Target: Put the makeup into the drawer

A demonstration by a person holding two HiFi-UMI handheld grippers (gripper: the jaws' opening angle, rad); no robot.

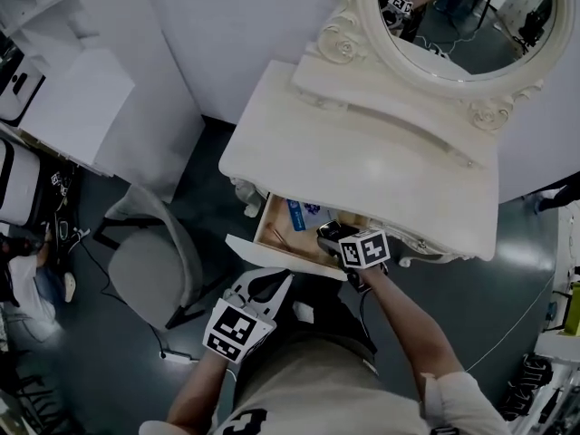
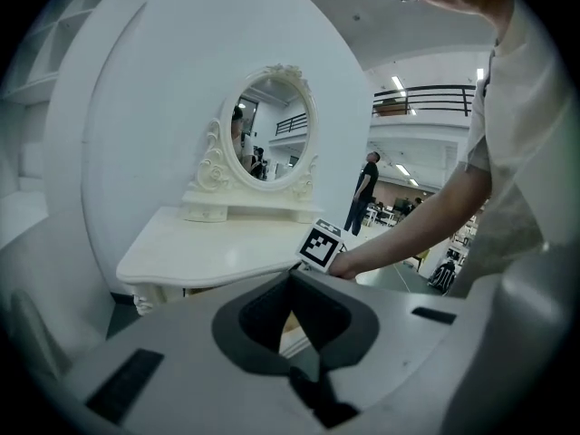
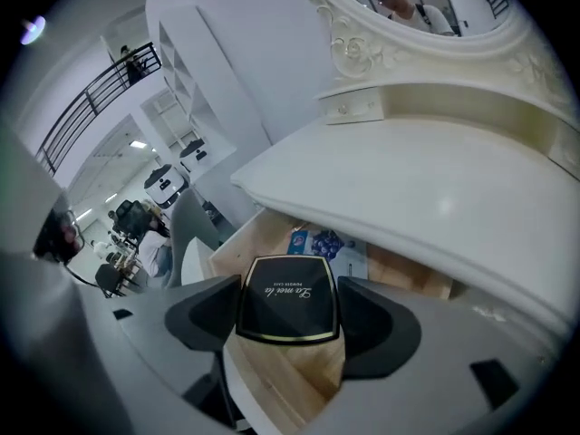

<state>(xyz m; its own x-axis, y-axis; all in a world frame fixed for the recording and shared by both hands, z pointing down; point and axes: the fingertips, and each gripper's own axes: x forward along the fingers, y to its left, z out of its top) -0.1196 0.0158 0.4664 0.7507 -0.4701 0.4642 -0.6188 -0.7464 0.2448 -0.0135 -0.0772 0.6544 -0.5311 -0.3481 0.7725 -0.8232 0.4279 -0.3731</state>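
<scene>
Makeup compact (image 3: pixel 287 293), black with a gold edge, is clamped flat between the right tongs (image 3: pixel 290 323), above the open drawer (image 3: pixel 258 243). Can't tell if it touches the wood bottom. A blue packet (image 3: pixel 313 241) lies further back in the drawer. The drawer sticks out from under the white surface (image 1: pixel 362 152), which carries a mirror (image 1: pixel 462 16). Left tongs (image 2: pixel 292 284) are together and empty, just outside the drawer front.

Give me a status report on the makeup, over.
Right hand-held gripper shut on black compact, above open drawer. Left hand-held gripper shut, empty. Nothing seen in the way.
</scene>
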